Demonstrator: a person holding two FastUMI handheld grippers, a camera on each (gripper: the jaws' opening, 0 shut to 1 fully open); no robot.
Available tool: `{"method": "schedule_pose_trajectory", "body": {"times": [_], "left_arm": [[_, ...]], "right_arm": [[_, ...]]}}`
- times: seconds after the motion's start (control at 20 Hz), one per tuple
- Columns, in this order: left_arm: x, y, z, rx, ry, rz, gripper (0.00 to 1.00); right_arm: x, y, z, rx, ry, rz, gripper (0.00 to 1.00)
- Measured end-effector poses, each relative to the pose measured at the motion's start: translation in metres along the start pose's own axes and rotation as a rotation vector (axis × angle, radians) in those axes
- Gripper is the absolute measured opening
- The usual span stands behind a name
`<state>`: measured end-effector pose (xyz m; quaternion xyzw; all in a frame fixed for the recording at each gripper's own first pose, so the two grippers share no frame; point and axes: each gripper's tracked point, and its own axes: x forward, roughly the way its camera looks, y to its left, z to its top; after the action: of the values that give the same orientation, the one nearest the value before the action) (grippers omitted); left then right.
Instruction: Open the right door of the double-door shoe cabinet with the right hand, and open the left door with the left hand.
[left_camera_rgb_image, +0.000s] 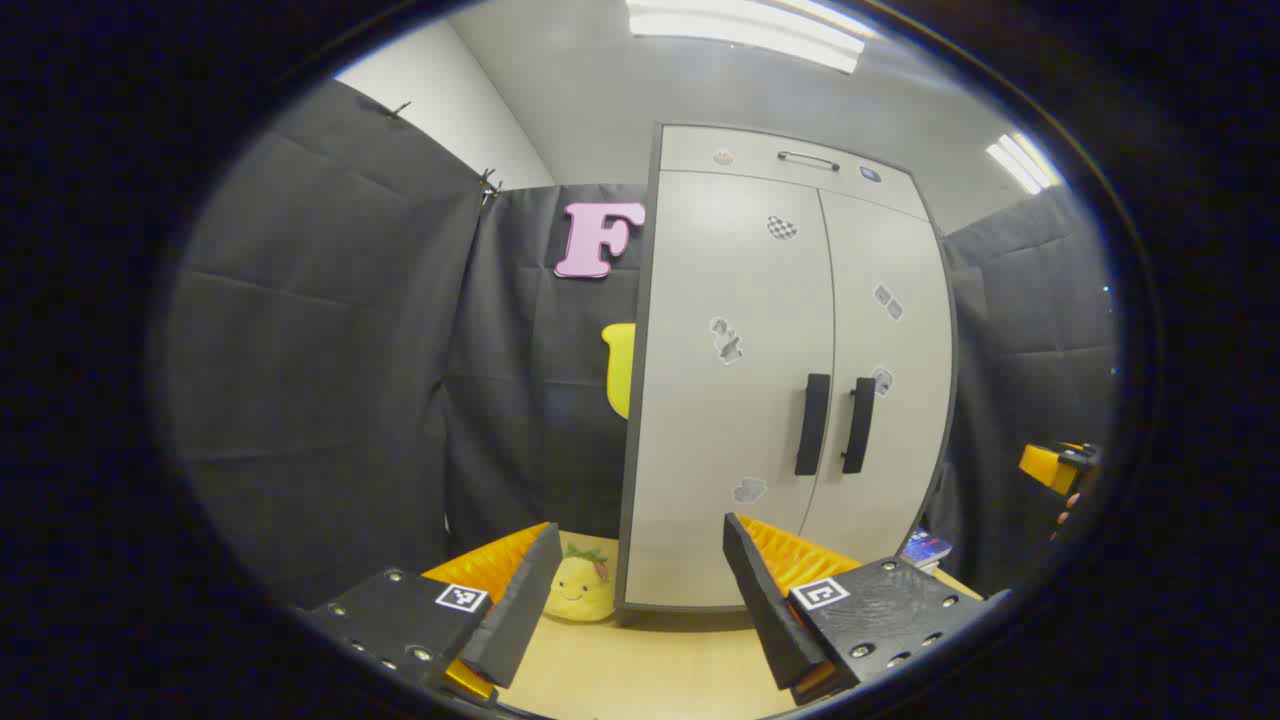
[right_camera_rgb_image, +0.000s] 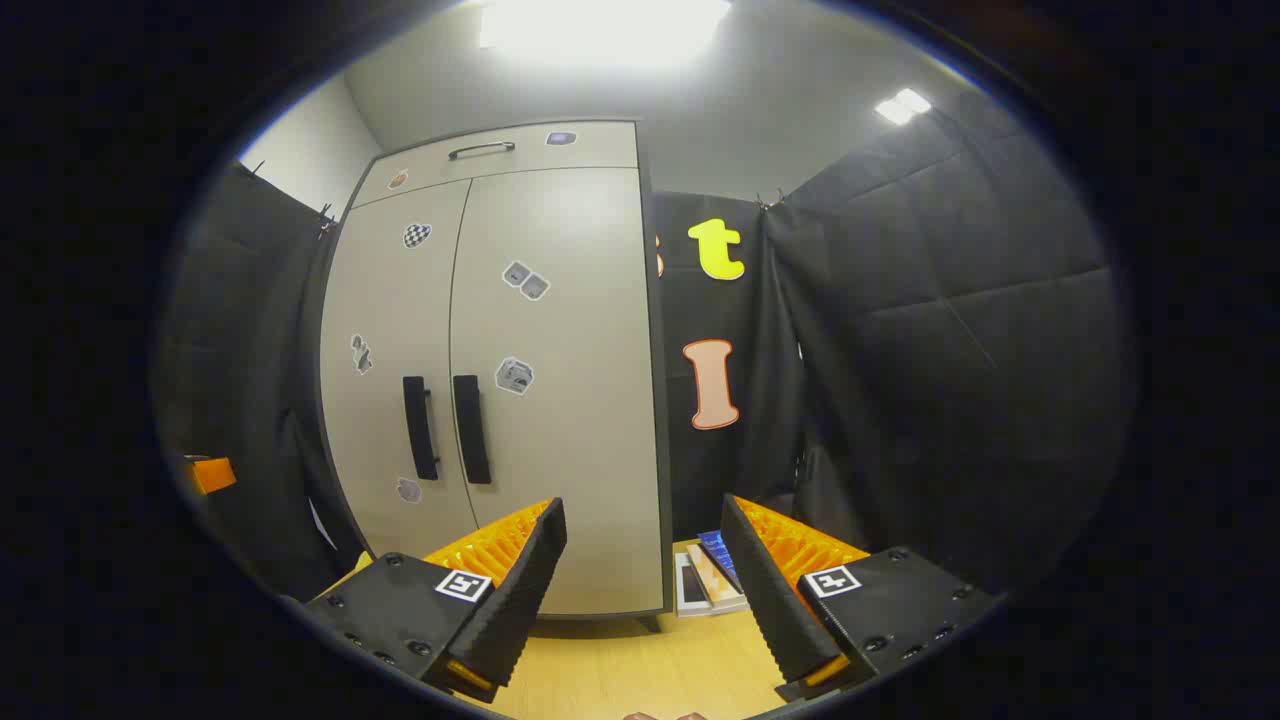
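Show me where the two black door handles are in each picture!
Left gripper view: the handles sit right of centre, above the right finger of the tongs.
Right gripper view: the handles sit left of centre, above the left finger.
Shared landmark: the checkered sticker on the left door.

Recording booth – black cloth walls (left_camera_rgb_image: 330, 380) (clipped up); ceiling lights (right_camera_rgb_image: 600, 25).
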<state>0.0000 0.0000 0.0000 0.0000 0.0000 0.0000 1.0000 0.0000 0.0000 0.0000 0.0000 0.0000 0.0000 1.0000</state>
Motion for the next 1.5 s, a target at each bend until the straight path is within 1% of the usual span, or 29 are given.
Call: {"method": "schedule_pose_trajectory", "body": {"times": [0.2, 0.4, 0.6, 0.85, 1.05, 1.25, 1.4, 1.5], "left_arm": [[0.0, 0.004, 0.0, 0.014, -0.011, 0.002, 0.94], [0.003, 0.015, -0.01, 0.027, 0.001, 0.017, 0.94], [0.003, 0.019, -0.019, -0.001, 0.021, 0.016, 0.94], [-0.008, 0.026, -0.03, -0.009, 0.04, 0.047, 0.94], [-0.019, 0.034, -0.038, -0.014, 0.043, 0.08, 0.94], [-0.024, 0.039, -0.047, -0.014, 0.053, 0.094, 0.94], [-0.026, 0.04, -0.05, -0.015, 0.051, 0.091, 0.94], [-0.025, 0.04, -0.051, -0.014, 0.053, 0.087, 0.94]], "right_arm": [[0.012, 0.018, -0.003, 0.014, 0.033, 0.023, 0.98], [0.028, 0.045, -0.004, -0.014, 0.059, 0.063, 0.98], [0.035, 0.07, 0.0, -0.014, 0.05, 0.1, 0.98], [0.052, 0.101, 0.007, -0.015, 0.04, 0.158, 0.98], [0.066, 0.125, 0.023, 0.002, 0.022, 0.211, 0.98], [0.082, 0.143, 0.049, 0.031, -0.015, 0.233, 0.97], [0.092, 0.151, 0.07, 0.036, -0.042, 0.238, 0.98], [0.101, 0.153, 0.079, 0.019, -0.059, 0.229, 0.97]]}}
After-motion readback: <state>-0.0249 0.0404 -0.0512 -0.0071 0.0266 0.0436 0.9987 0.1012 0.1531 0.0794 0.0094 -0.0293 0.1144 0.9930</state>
